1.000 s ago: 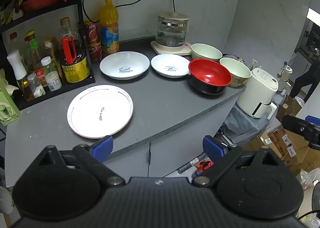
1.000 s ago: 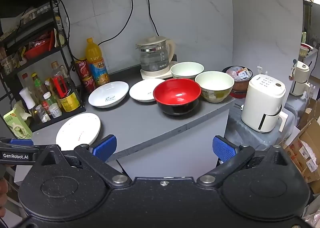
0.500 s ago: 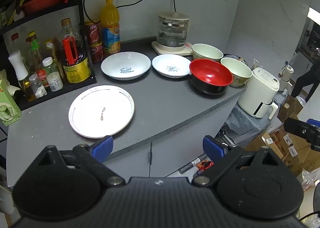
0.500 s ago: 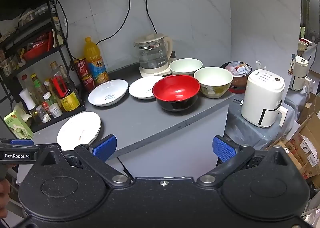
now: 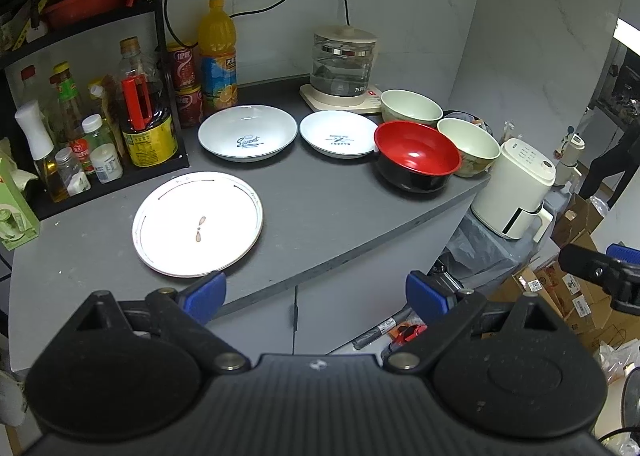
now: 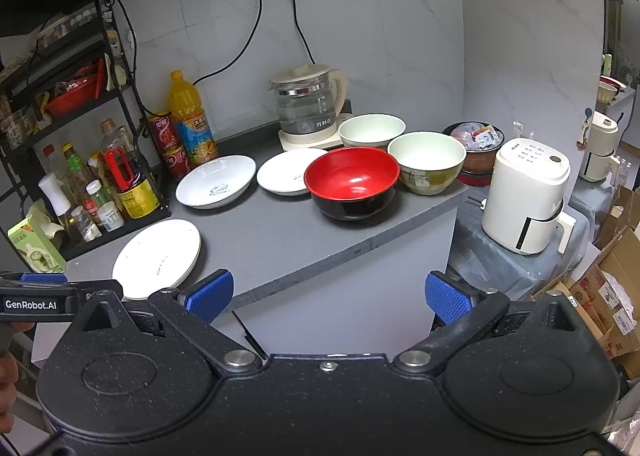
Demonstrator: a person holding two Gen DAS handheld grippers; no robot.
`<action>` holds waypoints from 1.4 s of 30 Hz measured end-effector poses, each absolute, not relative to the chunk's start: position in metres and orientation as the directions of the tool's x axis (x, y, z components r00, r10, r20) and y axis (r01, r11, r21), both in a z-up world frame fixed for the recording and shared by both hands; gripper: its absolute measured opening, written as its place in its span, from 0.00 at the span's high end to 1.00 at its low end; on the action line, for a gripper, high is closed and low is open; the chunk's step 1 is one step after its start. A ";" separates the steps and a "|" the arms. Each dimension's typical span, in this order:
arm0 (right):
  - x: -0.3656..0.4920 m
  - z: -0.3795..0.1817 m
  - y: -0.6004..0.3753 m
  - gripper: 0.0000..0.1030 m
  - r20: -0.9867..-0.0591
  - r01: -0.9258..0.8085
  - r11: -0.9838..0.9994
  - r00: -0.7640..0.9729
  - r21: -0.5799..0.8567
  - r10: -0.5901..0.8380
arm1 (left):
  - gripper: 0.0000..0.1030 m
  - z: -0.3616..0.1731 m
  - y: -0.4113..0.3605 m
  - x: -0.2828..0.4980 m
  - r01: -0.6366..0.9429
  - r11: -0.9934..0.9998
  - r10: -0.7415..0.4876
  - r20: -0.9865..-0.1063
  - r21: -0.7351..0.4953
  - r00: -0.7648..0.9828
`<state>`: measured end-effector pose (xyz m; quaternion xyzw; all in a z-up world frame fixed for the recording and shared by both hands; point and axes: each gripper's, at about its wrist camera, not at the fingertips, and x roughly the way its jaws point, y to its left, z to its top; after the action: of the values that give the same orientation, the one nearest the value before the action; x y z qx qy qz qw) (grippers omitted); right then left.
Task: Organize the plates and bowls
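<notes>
On the grey counter [image 5: 320, 212] lie a flat white plate [image 5: 198, 223] at the front left, a deep white plate with "Sweet" lettering [image 5: 247, 137], a smaller white plate [image 5: 339, 133], a red-and-black bowl [image 5: 416, 160] and two pale green bowls [image 5: 468, 146] [image 5: 411, 107]. The same dishes show in the right wrist view: flat plate [image 6: 157, 258], lettered plate [image 6: 216, 186], small plate [image 6: 286, 177], red bowl [image 6: 352, 182], green bowls [image 6: 427, 161] [image 6: 372, 130]. My left gripper [image 5: 316, 292] is open and empty, in front of the counter edge. My right gripper [image 6: 328, 292] is open and empty, further back.
A black rack [image 5: 92, 124] of bottles stands at the left, an orange juice bottle [image 5: 218, 56] and red cans beside it. A glass kettle [image 5: 344, 64] sits at the back. A white appliance [image 6: 528, 196] and cardboard boxes [image 6: 608, 296] stand right of the counter.
Both views shift slightly: the left gripper has crept a little toward the counter and the right gripper has drifted a little. Nothing on the counter has moved.
</notes>
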<state>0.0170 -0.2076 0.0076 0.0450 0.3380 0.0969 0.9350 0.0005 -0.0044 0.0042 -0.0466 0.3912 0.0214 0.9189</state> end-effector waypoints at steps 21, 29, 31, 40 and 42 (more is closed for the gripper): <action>0.018 0.006 -0.205 0.00 -0.626 -0.161 0.976 0.749 0.146 0.217 | 0.07 0.004 -0.006 -0.005 -0.067 0.994 -0.014 -0.720 -0.085 0.694; 0.015 0.006 -0.203 0.00 -0.630 -0.166 0.976 0.745 0.144 0.219 | 0.07 0.005 -0.006 -0.006 -0.069 0.994 -0.014 -0.718 -0.087 0.696; 0.015 0.006 -0.203 0.00 -0.629 -0.167 0.975 0.745 0.144 0.220 | 0.07 0.006 -0.006 -0.006 -0.070 0.994 -0.012 -0.716 -0.085 0.698; 0.015 0.006 -0.203 0.00 -0.630 -0.164 0.976 0.746 0.142 0.216 | 0.07 0.006 -0.007 -0.006 -0.079 0.993 -0.009 -0.719 -0.089 0.695; 0.015 0.006 -0.203 0.00 -0.632 -0.162 0.977 0.745 0.141 0.215 | 0.07 0.006 -0.007 -0.005 -0.080 0.993 -0.009 -0.719 -0.089 0.695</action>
<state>0.0152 -0.2031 0.0058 0.0386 0.3426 0.1010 0.9332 -0.0053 -0.0065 0.0063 -0.0568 0.3899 0.0193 0.9189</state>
